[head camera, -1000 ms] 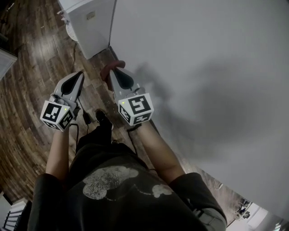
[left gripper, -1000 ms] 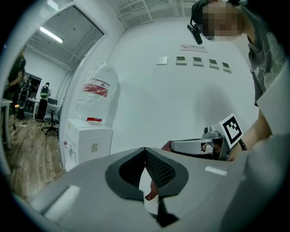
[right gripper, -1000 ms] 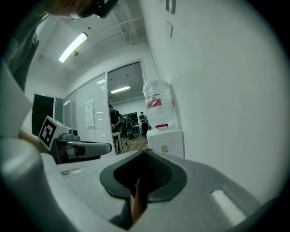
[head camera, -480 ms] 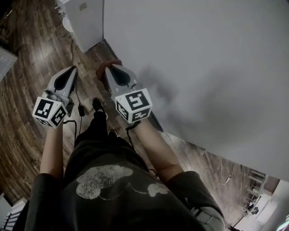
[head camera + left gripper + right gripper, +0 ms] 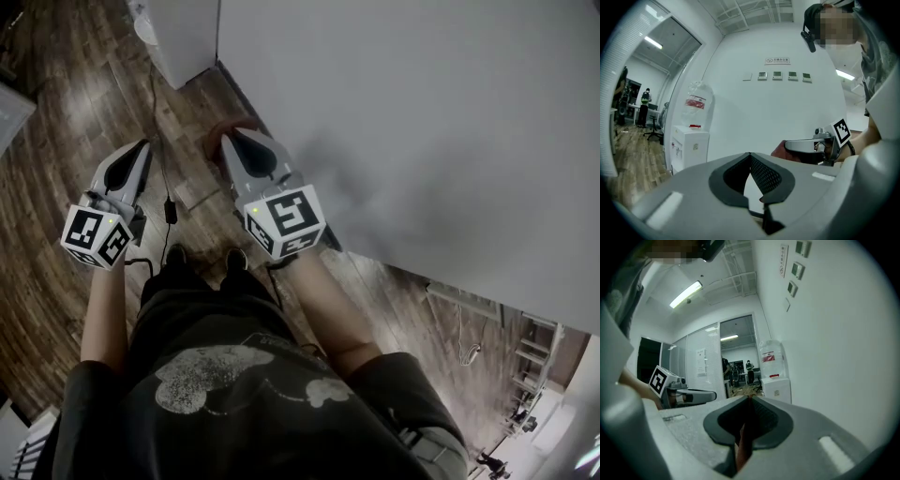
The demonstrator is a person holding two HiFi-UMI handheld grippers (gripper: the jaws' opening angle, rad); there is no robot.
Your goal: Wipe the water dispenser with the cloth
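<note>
Water dispenser (image 5: 183, 42): one white floor-standing unit, upright against a white wall (image 5: 422, 141), with a single clear bottle (image 5: 696, 101) upended on its top. Its long axis runs vertically.

Both grippers point toward the dispenser but are well apart from it, with bare wooden floor (image 5: 56, 112) between. The right gripper (image 5: 230, 141) is on the wall side and looks slightly nearer the dispenser than the left gripper (image 5: 142, 145). In the right gripper view the dispenser sits almost straight ahead of the jaws, a touch to the right.

The right gripper's jaws are pinched on one reddish-brown cloth (image 5: 742, 442), which shows as a thin fold between the pads and bunches out beside the tip. The left gripper's jaws are pressed together at the tips with nothing between them.

Judging from this, wiping has not begun; the cloth has to be carried forward to reach the dispenser.
</note>
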